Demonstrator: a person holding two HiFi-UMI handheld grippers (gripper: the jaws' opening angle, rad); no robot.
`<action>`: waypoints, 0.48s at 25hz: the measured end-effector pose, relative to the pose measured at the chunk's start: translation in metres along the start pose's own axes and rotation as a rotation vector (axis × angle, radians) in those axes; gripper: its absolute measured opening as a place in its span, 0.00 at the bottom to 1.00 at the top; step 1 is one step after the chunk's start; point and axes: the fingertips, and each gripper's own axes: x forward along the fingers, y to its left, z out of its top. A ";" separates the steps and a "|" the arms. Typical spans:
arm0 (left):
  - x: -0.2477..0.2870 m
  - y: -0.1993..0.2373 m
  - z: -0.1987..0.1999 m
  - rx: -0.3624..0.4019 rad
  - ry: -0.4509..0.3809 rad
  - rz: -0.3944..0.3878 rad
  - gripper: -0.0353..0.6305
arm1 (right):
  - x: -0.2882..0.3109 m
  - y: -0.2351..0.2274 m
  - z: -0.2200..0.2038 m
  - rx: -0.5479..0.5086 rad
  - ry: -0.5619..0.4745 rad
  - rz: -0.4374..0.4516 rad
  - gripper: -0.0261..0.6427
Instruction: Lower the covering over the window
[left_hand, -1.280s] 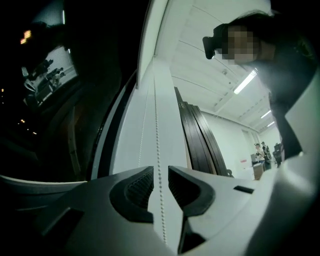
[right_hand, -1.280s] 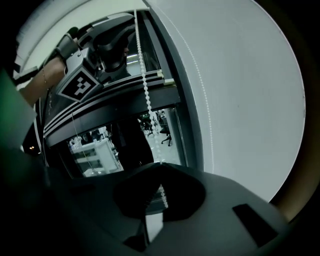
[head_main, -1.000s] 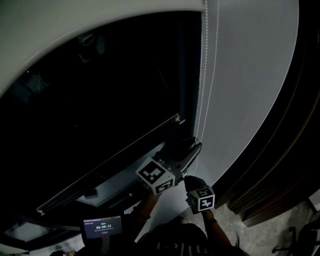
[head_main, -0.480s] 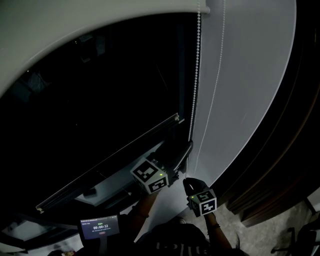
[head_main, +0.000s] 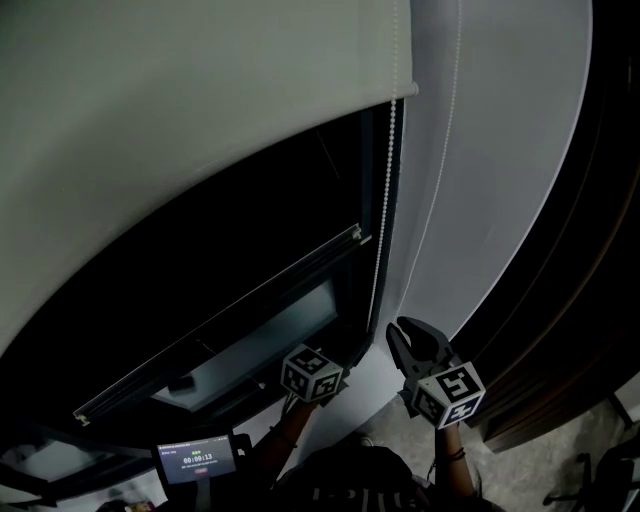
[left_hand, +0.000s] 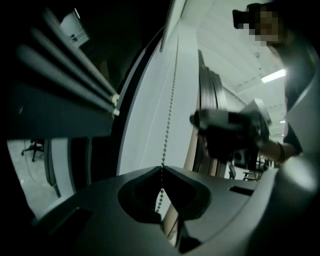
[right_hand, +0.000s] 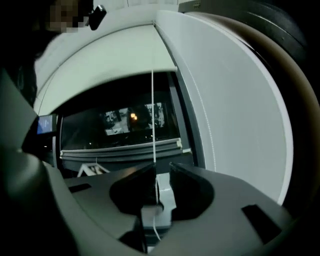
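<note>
1. Fabric of the pale grey-green roller blind (head_main: 200, 110) covers the upper left of the dark window (head_main: 230, 270), and its bottom edge slants across the glass.
2. Left gripper (left_hand: 161, 169) has its jaws pinched together on one strand of the white beaded pull chain (left_hand: 170, 112), low at the window's right side.
3. Right gripper (right_hand: 161, 170) has its jaws a narrow gap apart. The chain's other strand runs down through that gap, lying against one jaw.

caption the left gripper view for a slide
Left tool shut on the bead chain that runs up the white wall.
</note>
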 end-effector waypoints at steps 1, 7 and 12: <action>0.000 0.002 -0.026 -0.022 0.058 0.008 0.06 | -0.001 0.004 0.009 -0.005 -0.011 0.017 0.15; -0.011 0.002 -0.118 -0.118 0.247 0.023 0.06 | 0.012 0.033 0.044 -0.047 -0.054 0.106 0.19; -0.013 0.004 -0.116 -0.107 0.257 0.026 0.06 | 0.032 0.051 0.080 -0.088 -0.130 0.132 0.19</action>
